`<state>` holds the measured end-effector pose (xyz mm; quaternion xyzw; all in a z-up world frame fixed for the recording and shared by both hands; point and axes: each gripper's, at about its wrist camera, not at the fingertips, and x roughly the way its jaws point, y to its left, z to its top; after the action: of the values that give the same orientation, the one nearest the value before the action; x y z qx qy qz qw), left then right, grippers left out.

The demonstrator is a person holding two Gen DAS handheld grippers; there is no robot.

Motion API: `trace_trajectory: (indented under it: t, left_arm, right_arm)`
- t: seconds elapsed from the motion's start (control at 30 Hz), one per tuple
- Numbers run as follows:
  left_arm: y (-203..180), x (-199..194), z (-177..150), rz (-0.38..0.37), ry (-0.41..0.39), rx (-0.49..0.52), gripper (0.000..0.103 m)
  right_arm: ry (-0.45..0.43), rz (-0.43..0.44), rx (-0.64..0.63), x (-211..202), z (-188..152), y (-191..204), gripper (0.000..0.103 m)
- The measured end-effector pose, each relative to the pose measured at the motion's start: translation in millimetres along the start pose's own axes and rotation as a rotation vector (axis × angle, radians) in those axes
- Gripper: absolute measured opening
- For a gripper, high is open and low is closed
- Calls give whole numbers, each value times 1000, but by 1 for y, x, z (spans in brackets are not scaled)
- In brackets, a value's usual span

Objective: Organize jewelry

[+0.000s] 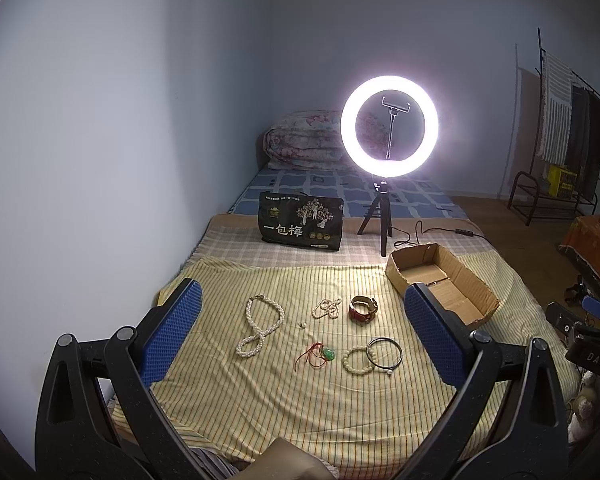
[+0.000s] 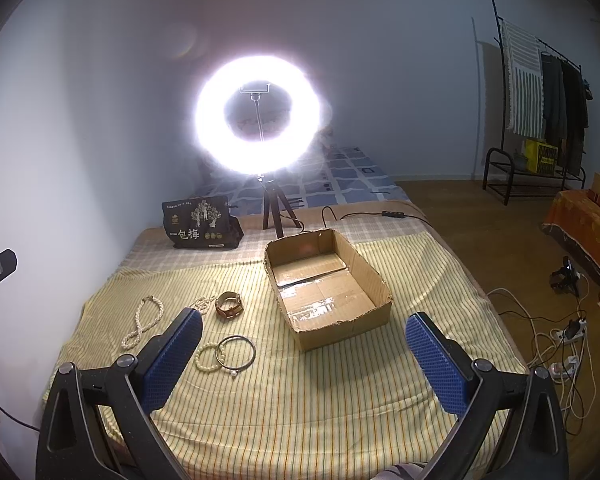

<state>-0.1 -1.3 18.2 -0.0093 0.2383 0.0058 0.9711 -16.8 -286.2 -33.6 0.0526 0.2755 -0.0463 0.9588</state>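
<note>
Both hand-held grippers hover released above the bed. The left hand-held gripper (image 1: 300, 322) has the jewelry ahead between its fingers, nearest the beaded bracelet (image 1: 358, 359). The empty cardboard box (image 2: 328, 280) lies beyond, nearer the right hand-held gripper (image 2: 304, 344).

Both the left gripper (image 1: 300, 308) and right gripper (image 2: 304, 336) hover with fingers spread wide, holding nothing.

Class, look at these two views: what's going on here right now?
A person holds two grippers above a bed. The left gripper and right gripper are both open and hold nothing. Necklaces, a watch, a pendant and bracelets lie on the striped cloth. The cardboard box beside them holds no jewelry.
</note>
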Motion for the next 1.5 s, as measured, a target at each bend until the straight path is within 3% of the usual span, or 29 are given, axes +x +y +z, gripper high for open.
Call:
trace_trajectory:
  t: [1.1,1.3,1.5]
  left_arm:
    - [6,34,-9,27,26,27,103]
    - [28,72,-7,23,101,9,103]
    - [51,114,-9,72,134,12,103]
  right_arm:
    - [20,3,-42,19,5,14,103]
    - [12,-24,-118,50,10,22,103]
    - [82,42,-208,106,3,33,103]
